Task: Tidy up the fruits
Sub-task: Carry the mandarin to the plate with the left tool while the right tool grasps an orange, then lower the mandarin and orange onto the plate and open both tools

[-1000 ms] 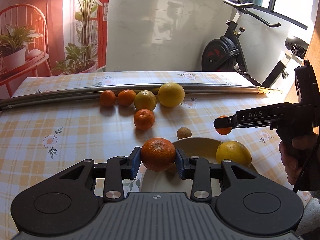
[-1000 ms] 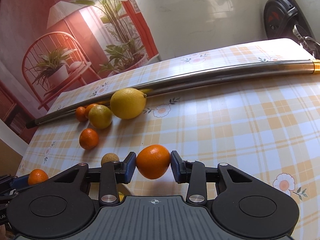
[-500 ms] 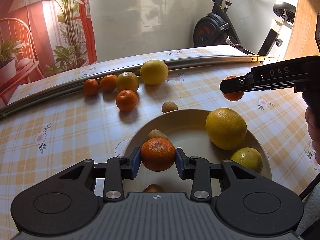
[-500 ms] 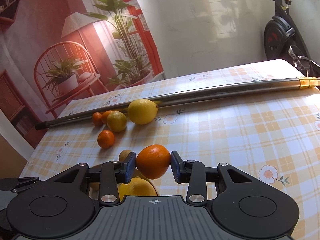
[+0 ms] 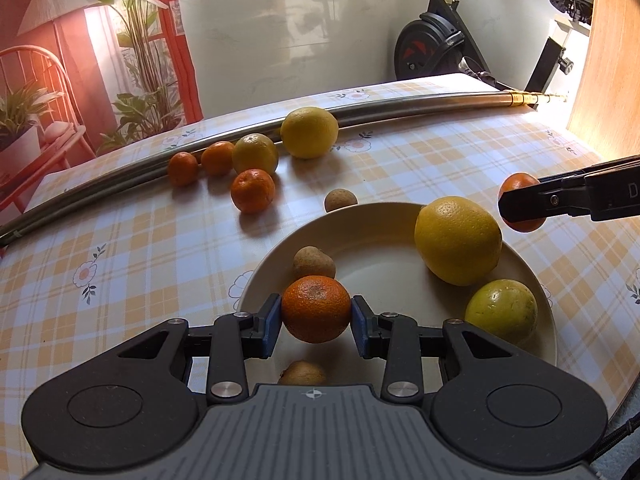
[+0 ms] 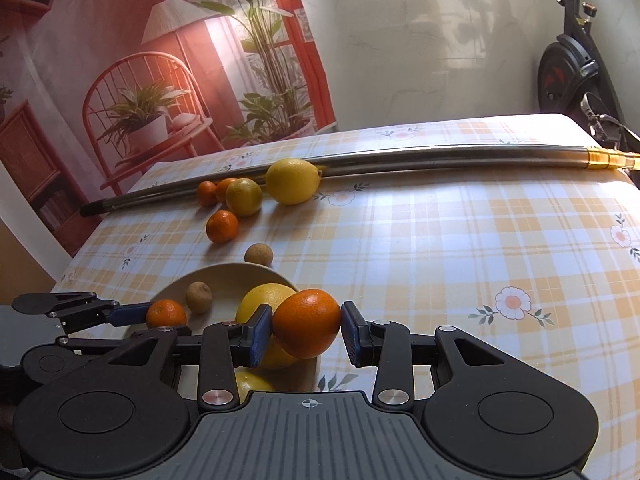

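My left gripper is shut on a mandarin, held just above the near part of the cream plate. My right gripper is shut on an orange at the plate's right rim. The plate carries a big yellow citrus, a yellow-green fruit and two small brown fruits. Each gripper also shows in the other's view, holding its fruit.
Loose on the checked tablecloth lie a large lemon, a smaller yellow fruit, three mandarins and a brown fruit. A long metal pole crosses the far side. An exercise bike stands beyond the table.
Both grippers have moved forward over the plate with their fruits still held. The plate and its contents have come fully into the left wrist view.
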Demonstrator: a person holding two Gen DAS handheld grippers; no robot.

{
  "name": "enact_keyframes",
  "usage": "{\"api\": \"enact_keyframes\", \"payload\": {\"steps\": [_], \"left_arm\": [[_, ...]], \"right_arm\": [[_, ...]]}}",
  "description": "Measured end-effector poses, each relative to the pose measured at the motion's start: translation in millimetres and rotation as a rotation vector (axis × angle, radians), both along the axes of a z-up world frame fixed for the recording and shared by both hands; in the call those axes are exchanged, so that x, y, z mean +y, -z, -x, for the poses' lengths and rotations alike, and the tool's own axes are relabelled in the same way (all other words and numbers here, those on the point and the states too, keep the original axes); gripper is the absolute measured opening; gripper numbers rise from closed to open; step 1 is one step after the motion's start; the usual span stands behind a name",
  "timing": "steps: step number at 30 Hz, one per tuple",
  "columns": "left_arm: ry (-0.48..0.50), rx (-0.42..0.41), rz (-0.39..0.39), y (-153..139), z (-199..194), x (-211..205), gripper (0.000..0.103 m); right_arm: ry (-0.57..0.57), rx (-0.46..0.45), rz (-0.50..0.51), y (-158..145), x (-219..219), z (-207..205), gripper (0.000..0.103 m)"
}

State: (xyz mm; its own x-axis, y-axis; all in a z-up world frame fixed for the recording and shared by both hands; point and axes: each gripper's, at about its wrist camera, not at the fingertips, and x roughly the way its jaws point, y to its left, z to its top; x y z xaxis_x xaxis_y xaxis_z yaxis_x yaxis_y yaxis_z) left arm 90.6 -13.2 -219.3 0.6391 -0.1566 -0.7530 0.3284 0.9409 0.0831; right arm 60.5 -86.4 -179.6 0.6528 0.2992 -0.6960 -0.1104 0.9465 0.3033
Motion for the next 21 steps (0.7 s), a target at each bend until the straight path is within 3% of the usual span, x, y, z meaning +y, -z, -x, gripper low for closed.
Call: {"api": "enact_keyframes", "payload": {"steps": [11,21], "left_arm": [[-0.012,-0.025,-0.013,2,0,-1,0.039],[-0.026,-0.024,-0.011,5,-2,3,0.039]], "right_arm": [[-0.023,0.053,0.003,5,10,11,0.035],[-0.026,0.060,-0.029,10,12,-7,0.032]]}}
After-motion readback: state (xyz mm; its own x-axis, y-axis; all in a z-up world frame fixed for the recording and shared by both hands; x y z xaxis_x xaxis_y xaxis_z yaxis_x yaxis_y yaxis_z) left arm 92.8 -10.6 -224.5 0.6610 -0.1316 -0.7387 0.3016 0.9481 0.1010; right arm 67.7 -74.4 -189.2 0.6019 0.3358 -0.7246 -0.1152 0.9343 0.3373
